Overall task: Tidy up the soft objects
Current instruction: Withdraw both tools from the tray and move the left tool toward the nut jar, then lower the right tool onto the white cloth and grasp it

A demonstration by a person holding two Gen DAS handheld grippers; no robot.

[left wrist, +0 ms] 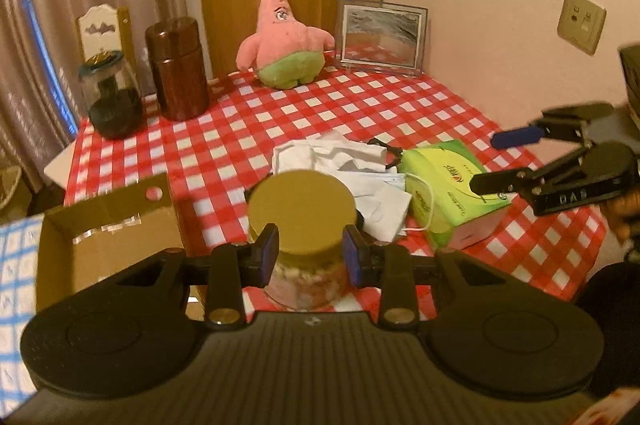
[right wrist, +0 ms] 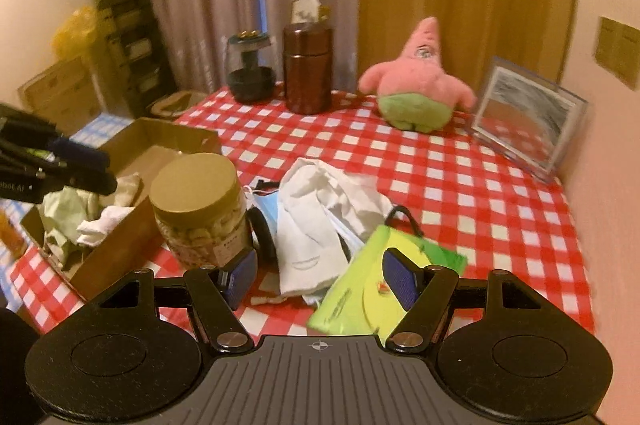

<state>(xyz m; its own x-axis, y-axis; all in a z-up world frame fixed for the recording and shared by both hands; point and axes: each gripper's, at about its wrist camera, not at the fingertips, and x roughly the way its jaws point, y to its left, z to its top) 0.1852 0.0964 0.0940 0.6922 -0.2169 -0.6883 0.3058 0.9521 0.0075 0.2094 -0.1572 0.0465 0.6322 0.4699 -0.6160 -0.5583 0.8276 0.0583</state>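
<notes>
A pile of white cloths and face masks (left wrist: 348, 169) (right wrist: 320, 209) lies mid-table on the red checked cloth (left wrist: 360, 105). A green tissue pack (left wrist: 448, 193) (right wrist: 372, 289) lies to its right. A pink starfish plush (left wrist: 286, 41) (right wrist: 420, 85) stands at the back. A cardboard box (left wrist: 104, 233) (right wrist: 132, 161) at the left holds crumpled cloths (right wrist: 80, 221). My left gripper (left wrist: 310, 249) is open and empty, hovering above a gold-lidded jar (left wrist: 302, 213) (right wrist: 200, 201). My right gripper (right wrist: 320, 277) is open and empty, above the pile and tissue pack; it also shows in the left wrist view (left wrist: 496, 161).
A brown canister (left wrist: 176, 65) (right wrist: 308, 65) and a dark glass jar (left wrist: 112, 97) (right wrist: 250, 69) stand at the back left. A framed picture (left wrist: 382, 37) (right wrist: 528, 113) leans on the wall at the back right. The wall (left wrist: 500, 25) bounds the table's right side.
</notes>
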